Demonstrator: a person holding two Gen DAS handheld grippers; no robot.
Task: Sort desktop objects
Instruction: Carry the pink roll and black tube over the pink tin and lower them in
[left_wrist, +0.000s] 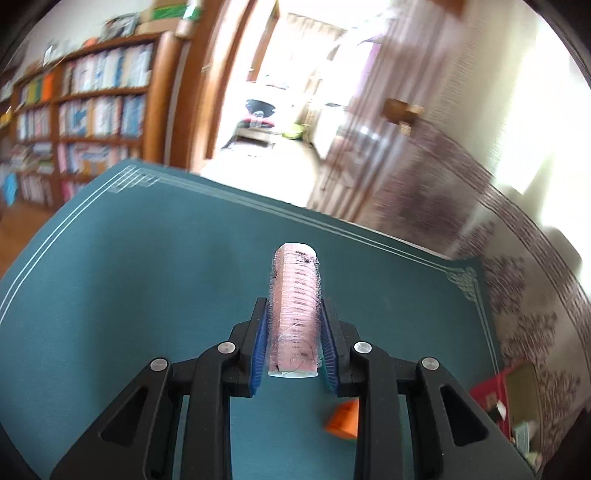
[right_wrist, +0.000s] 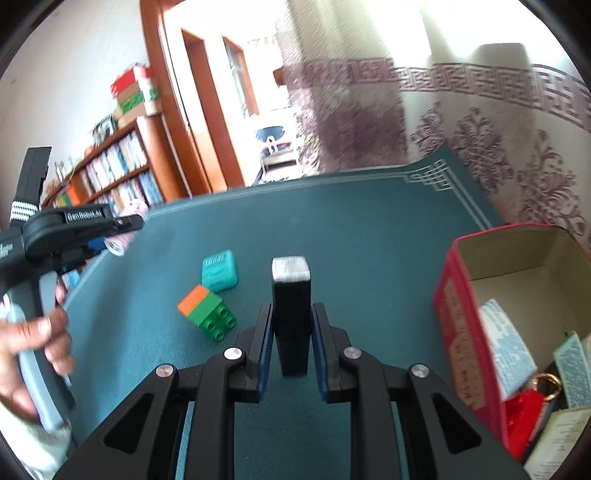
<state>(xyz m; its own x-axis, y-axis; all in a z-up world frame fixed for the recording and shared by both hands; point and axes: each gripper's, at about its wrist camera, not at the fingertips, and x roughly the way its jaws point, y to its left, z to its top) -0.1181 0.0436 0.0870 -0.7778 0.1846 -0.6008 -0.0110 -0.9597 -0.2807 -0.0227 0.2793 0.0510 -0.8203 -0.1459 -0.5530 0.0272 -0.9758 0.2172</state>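
Grippers both carry cargo above the teal mat: the left gripper pinches a pink hair roller, the right gripper clamps a black block, presumably bound for the red box nearby.

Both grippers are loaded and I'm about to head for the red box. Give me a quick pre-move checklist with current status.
1. Left gripper clamped on pink hair roller: ok.
2. Right gripper clamped on black block: ok.
3. Red box open on top: ok.
4. Free space in the box: ok at the far end, the near end holds papers and a red item.
5. Orange-green brick and teal case clear of the right gripper's way to the box: ok.
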